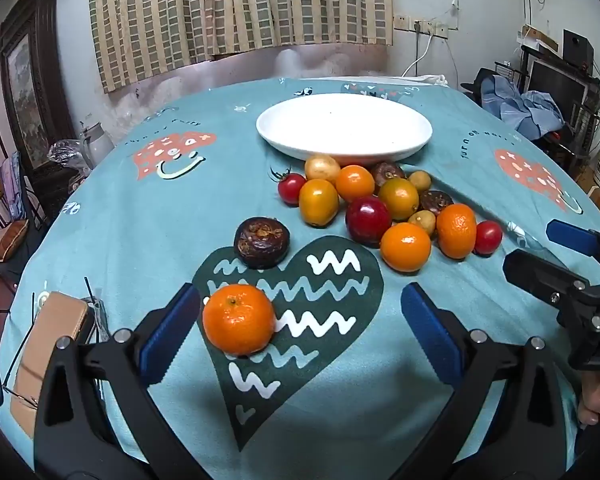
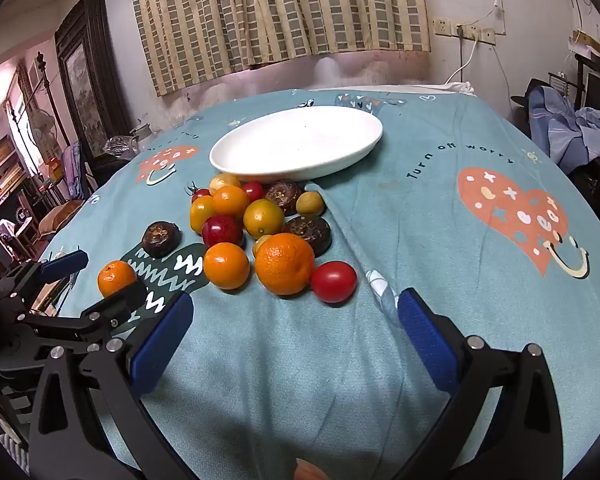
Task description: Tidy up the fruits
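Tablecloth (image 2: pixel 440 240) print reads "Turn off worry"; no other legible text

A round table (image 1: pixel 148 240) under a teal printed cloth (image 2: pixel 440 240) bore a white plate (image 1: pixel 344 128), clustered fruit (image 1: pixel 380 204) beside it.

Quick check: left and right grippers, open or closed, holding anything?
Left gripper: open, holding nothing; a round orange mandarin sits between its jaws on the cloth.
Right gripper: open, holding nothing.
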A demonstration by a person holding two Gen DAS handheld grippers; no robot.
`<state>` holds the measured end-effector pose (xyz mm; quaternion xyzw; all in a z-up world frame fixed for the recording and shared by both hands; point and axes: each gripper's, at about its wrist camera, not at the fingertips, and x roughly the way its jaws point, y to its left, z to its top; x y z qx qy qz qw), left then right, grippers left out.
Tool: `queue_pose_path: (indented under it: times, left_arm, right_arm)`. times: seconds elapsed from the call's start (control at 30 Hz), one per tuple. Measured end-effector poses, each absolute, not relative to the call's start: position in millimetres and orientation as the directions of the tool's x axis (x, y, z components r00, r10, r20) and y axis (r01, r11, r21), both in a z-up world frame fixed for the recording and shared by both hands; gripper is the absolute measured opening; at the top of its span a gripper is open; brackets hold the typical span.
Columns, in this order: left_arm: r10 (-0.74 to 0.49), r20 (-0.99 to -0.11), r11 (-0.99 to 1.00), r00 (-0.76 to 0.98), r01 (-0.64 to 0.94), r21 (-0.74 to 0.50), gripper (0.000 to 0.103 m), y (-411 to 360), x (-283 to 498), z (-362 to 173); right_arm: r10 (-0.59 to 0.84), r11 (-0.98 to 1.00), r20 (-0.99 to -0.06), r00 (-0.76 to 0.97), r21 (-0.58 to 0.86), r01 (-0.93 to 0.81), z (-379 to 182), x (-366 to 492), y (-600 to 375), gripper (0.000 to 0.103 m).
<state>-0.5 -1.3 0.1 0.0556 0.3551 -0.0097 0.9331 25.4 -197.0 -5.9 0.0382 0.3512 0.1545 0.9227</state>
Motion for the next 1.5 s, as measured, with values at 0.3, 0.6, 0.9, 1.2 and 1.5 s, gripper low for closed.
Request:
queue_pose_path:
  times: [0.3,0.6,0.9,1.2,1.5]
  left_arm:
    - [0.010,-0.681,0.995,0.732,0.058,0.076,0.101,0.3,2.7,-3.2]
    - [-0.034,-0.691,0.996,0.722,0.085,0.039,0.101,0.4,3.5,-5.1]
    - [-0.026,-0.695,0.995,0.718,0.083,0.048,0.101,-2.5,5.8,-7.6]
    - [-0.003,-0.690,0.997,0.724,0.051,0.050,0.101,1.1,5.3,-7.5]
    - [-0.001,-0.697,0.998,0.717,0.046,0.047,0.101,5.3,6.4,-7.5]
  right_arm:
    - [0.312,0.949,-0.638,0.704,0.180,-0.258,-6.3,25.4,-196.4,0.102]
    - [0.313,0.949,-0.638,0.703,0.181,-0.258,-6.2,26.1,-196.2,0.102]
    - [0.313,0.949,-0.636,0.706,0.180,-0.259,-5.0,25.2,-197.2,0.102]
    - [0.312,0.949,-0.634,0.707,0.179,-0.259,-4.3,24.4,-195.9,0.102]
    - [0.312,0.949,-0.634,0.708,0.179,-0.259,-5.6,24.6,-195.1,0.102]
